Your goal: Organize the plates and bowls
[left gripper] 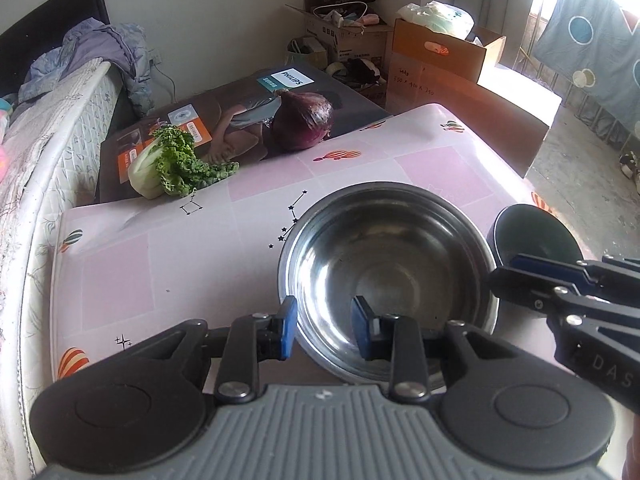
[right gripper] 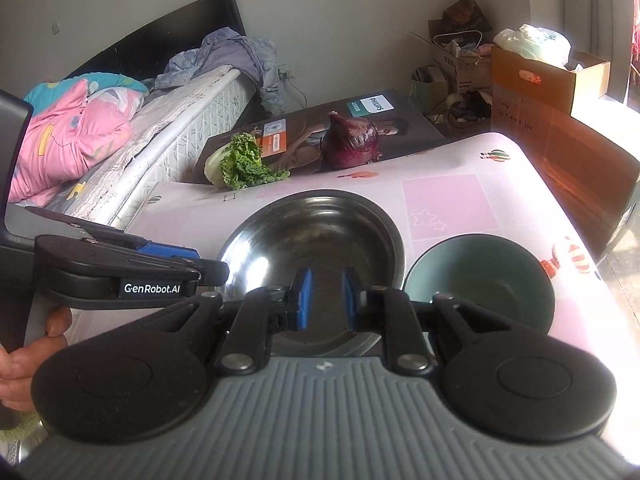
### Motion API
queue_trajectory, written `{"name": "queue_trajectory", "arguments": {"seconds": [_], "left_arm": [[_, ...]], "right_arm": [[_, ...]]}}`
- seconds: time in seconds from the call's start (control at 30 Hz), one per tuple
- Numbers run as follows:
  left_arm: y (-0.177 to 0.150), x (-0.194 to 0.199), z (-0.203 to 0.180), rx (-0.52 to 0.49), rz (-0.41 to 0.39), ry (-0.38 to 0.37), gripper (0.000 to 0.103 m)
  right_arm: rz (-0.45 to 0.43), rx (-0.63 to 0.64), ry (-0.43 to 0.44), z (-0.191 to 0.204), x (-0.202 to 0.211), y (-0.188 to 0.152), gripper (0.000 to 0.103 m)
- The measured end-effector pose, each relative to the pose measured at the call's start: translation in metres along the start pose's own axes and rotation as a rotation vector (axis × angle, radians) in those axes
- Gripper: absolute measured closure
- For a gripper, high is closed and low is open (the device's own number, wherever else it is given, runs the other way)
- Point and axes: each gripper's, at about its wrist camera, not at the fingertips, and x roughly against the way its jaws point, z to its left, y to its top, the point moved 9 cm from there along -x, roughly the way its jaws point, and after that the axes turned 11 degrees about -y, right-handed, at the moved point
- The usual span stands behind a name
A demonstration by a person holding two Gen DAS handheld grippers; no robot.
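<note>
A large steel bowl (left gripper: pixel 392 264) (right gripper: pixel 320 232) sits on the pink patterned table (left gripper: pixel 180 260). To its right stands a smaller dark green bowl (left gripper: pixel 532 232) (right gripper: pixel 480 276). My left gripper (left gripper: pixel 326 320) (right gripper: pixel 218 270) straddles the steel bowl's near left rim, one pad outside and one inside, with a gap left between pad and wall. My right gripper (right gripper: pixel 326 296) (left gripper: pixel 502 276) hovers over the steel bowl's near side, left of the green bowl. Its jaws are drawn together and hold nothing.
A leafy cabbage (left gripper: pixel 168 164) and a red onion (left gripper: pixel 304 120) lie at the table's far edge against a flat printed box (left gripper: pixel 240 108). A bed (right gripper: pixel 120 148) runs along the left. Cardboard boxes (left gripper: pixel 436 60) stand behind. A hand (right gripper: pixel 24 360) grips the left tool.
</note>
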Motion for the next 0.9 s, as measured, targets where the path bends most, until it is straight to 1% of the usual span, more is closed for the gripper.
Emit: {"name": "queue_trajectory", "arguments": {"seconds": [0.07, 0.2, 0.23, 0.33, 0.37, 0.43, 0.53, 0.67, 0.9], "left_arm": [[-0.001, 0.003, 0.004, 0.003, -0.002, 0.012, 0.068], [-0.004, 0.018, 0.016, 0.022, -0.01, 0.036, 0.054], [-0.006, 0.021, 0.017, 0.023, -0.01, 0.042, 0.049], [-0.013, 0.038, 0.021, 0.028, -0.018, 0.068, 0.045], [-0.015, 0.045, 0.022, 0.028, -0.023, 0.074, 0.043], [-0.019, 0.058, 0.021, 0.032, -0.034, 0.076, 0.034], [-0.025, 0.074, 0.018, 0.039, -0.051, 0.08, 0.028], [-0.031, 0.088, 0.009, 0.046, -0.056, 0.062, 0.027], [-0.04, 0.105, -0.02, 0.025, -0.073, 0.012, 0.02]], "right_arm": [[-0.004, -0.022, 0.004, -0.009, 0.003, 0.0, 0.085], [-0.02, -0.061, 0.024, -0.021, 0.015, 0.001, 0.084], [-0.023, -0.066, 0.026, -0.023, 0.018, 0.001, 0.081], [-0.041, -0.077, 0.041, -0.024, 0.034, -0.001, 0.069], [-0.047, -0.078, 0.044, -0.024, 0.04, -0.002, 0.062], [-0.062, -0.078, 0.048, -0.024, 0.051, -0.005, 0.053], [-0.076, -0.079, 0.045, -0.023, 0.068, -0.01, 0.048], [-0.078, -0.088, 0.04, -0.028, 0.091, -0.019, 0.039], [-0.107, -0.084, 0.014, -0.039, 0.134, -0.026, 0.036]]}}
